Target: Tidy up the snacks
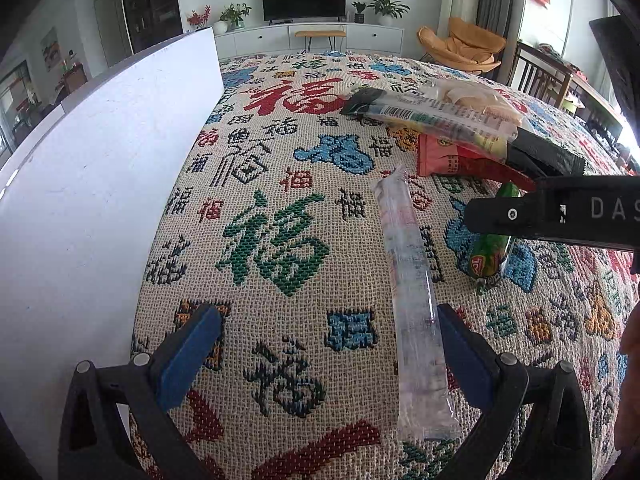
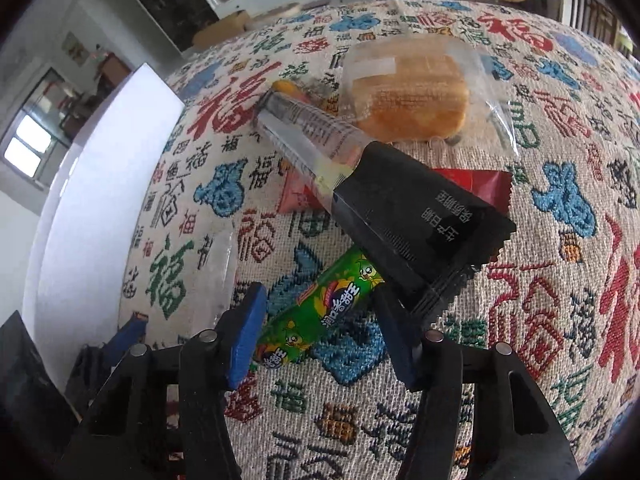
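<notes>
Woven cloth (image 2: pixel 500 320) w/ snacks loose: bread (image 2: pixel 412 92) at 12, black pack (image 2: pixel 404 216) centre, none sorted. Right gripper (image 2: pixel 320 336) half-spread round green sausage (image 2: pixel 316 312), not pinching; left gripper (image 1: pixel 328 356) spread, clear stick (image 1: pixel 412 280) between, untouched.

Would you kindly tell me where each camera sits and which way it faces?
Left wrist: on the left gripper, angled down at the patterned cloth and clear packet; its blue pads show.
Right wrist: on the right gripper, angled down at the green sausage; its pads show.
Shared: sausage, black wrapper, white box.
</notes>
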A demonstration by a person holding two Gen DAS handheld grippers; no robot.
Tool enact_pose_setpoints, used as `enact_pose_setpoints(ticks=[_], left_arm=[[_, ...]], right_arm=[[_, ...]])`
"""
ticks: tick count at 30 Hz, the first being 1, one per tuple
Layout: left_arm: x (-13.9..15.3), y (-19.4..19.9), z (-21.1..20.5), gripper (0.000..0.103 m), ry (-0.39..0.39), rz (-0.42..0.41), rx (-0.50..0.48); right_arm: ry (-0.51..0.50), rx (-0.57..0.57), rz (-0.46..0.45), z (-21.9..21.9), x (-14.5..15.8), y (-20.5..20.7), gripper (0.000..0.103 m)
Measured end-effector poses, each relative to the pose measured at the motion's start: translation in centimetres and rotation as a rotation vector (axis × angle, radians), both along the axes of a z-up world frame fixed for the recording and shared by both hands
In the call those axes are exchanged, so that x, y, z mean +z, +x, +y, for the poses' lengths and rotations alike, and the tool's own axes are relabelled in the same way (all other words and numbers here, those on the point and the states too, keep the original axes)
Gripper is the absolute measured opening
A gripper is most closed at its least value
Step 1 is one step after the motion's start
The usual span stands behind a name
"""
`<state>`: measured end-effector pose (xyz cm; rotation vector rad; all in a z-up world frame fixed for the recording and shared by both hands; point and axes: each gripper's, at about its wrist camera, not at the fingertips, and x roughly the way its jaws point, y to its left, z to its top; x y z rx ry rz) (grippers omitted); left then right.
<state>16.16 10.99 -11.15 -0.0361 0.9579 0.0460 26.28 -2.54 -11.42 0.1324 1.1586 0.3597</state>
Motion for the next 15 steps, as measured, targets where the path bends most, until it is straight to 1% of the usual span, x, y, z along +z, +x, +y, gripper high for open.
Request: enact_pose_setpoints(ticks=[2, 5, 7, 8, 9, 11, 15], left_arm=[[0.0, 0.0, 0.0, 0.103, 0.000, 0.000, 0.000], [0.0, 0.0, 0.0, 0.103, 0.000, 0.000, 0.000], [0.0, 0.0, 0.0, 0.103, 0.000, 0.000, 0.000], [0.0, 0.0, 0.0, 0.103, 0.000, 0.000, 0.000], [0.0, 0.0, 0.0, 0.103, 0.000, 0.000, 0.000], [0.1, 0.0, 0.0, 0.103, 0.000, 0.000, 0.000], [0.1, 0.0, 0.0, 0.103, 0.000, 0.000, 0.001]], right_arm=[[-0.023, 0.015, -0.024, 0.2, 0.0, -0.3, 0.060], [-0.102, 0.125, -0.066, 0.8, 0.0, -1.2, 0.056], [-0.159, 0.190, -0.076, 0.7, 0.0, -1.8, 0.040], [-0.178, 0.209, -0.075, 0.3, 0.1, -2.1, 0.025], [-0.191, 0.218, -0.071, -0.1, 0.1, -2.2, 0.024], [-0.168, 0.230, -0.057, -1.6, 0.2, -2.6, 0.024], [-0.162, 0.199, -0.074, -5.0, 0.0, -3.8, 0.024]])
